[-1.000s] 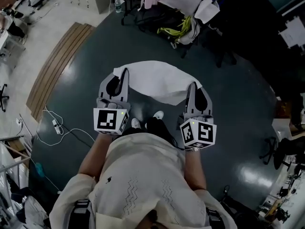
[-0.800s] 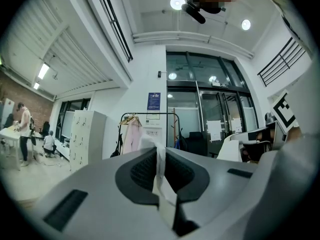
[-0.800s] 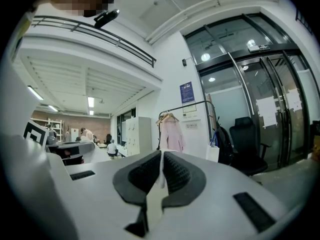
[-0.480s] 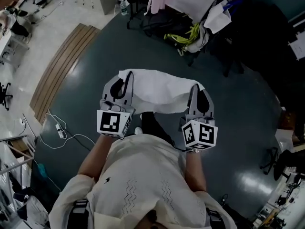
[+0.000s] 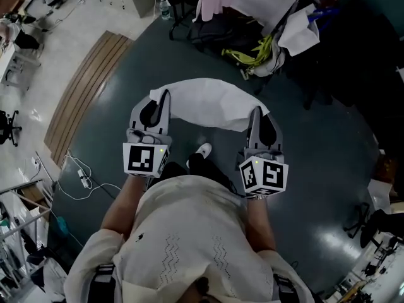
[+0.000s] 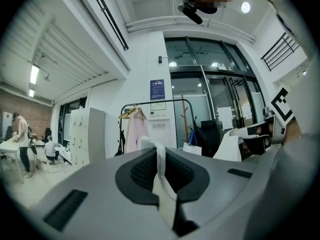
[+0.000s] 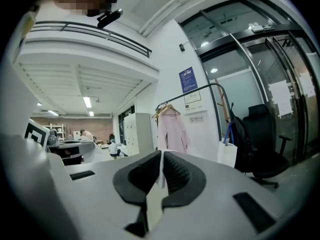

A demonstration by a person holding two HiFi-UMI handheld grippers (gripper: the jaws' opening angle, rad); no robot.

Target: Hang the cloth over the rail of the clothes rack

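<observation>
Open room; rail (image 6: 155,102) dead ahead, well off; cloth (image 5: 208,103) spans sideways, left gripper (image 5: 161,100) and right gripper (image 5: 257,113) fingers (image 7: 132,176) clamping its ends.

Cloth (image 5: 208,103) between left gripper (image 5: 160,96) and right gripper (image 5: 257,112), clothes rack (image 6: 175,101) ahead

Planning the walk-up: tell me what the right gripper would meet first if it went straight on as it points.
Probably the pink shirt hanging on the clothes rack; the right gripper, shut on the cloth, aims about there. Distance is unclear.
</observation>
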